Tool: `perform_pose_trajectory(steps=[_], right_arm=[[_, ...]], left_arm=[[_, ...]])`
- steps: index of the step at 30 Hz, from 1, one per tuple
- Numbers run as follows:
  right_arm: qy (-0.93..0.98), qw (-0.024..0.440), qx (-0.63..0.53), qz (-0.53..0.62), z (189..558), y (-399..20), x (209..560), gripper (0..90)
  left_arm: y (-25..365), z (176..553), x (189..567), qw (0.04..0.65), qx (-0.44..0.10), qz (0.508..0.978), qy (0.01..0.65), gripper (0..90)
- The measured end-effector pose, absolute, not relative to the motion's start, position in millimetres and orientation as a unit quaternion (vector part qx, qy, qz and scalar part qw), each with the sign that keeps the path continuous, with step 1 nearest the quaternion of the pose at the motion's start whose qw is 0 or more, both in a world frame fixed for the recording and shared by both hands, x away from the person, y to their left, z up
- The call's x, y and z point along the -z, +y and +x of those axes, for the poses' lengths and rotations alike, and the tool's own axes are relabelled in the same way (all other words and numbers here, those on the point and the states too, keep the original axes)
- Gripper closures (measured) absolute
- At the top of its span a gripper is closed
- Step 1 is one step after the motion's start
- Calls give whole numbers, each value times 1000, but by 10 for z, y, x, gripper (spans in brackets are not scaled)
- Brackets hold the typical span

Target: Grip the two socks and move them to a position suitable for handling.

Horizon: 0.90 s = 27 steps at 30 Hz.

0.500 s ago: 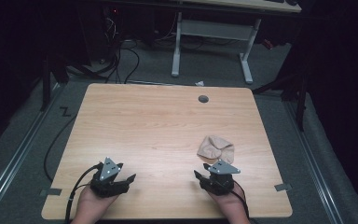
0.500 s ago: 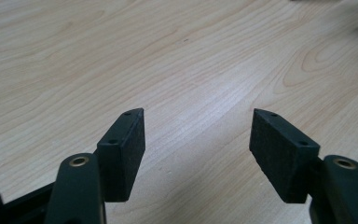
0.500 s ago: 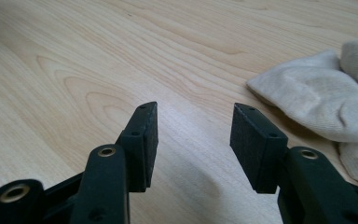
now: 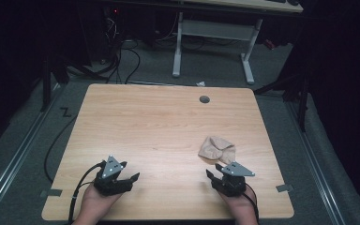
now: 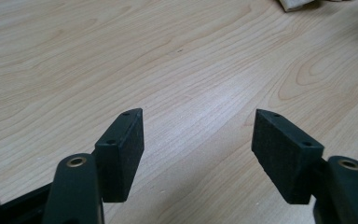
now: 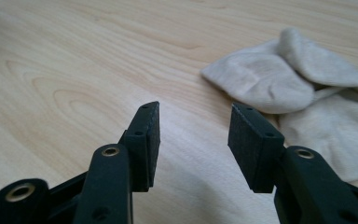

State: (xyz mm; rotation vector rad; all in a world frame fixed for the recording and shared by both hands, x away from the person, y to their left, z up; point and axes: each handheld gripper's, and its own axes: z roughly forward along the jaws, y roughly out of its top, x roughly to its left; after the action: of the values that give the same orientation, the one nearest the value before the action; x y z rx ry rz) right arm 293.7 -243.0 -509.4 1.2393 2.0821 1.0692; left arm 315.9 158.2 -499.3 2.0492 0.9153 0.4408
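A crumpled beige sock (image 4: 217,150) lies on the right half of the wooden worktop (image 4: 159,126), just ahead of the right gripper (image 4: 218,174) and not touching it. In the high view its long axis runs roughly across the worktop, tipped a little so the left end sits nearer the person; which end is the toe is hard to tell from there.

The right gripper view brings the sock (image 6: 303,93) close: it is folded into two soft lobes, one lying partly over the other, off to the right of the jaws. The right gripper (image 6: 193,140) has its jaws apart with bare wood between them.

The left gripper (image 4: 122,177) rests near the front left of the worktop, well apart from the sock. In the left gripper view its jaws stand wide apart around nothing (image 5: 198,140), and a pale corner of the sock (image 5: 298,4) shows at the top edge.

A round grey grommet (image 4: 204,99) sits near the far edge.
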Motion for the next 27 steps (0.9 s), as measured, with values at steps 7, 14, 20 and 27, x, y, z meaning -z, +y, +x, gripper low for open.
perform_pose_trajectory(steps=[7,14,20,27], right_arm=[[762,245,-391,454,3002,-2437,5079,551],[754,271,-401,444,3184,-2358,4817,525],[753,281,-394,447,3438,-2310,4698,501],[783,262,-338,452,3669,-2174,5009,477]], left_arm=[[1653,3155,4958,424,-181,804,376,351],[1649,3176,4985,419,-176,807,378,351],[1687,3155,4965,423,-179,802,381,352],[1708,3173,4982,419,-178,804,383,352]])
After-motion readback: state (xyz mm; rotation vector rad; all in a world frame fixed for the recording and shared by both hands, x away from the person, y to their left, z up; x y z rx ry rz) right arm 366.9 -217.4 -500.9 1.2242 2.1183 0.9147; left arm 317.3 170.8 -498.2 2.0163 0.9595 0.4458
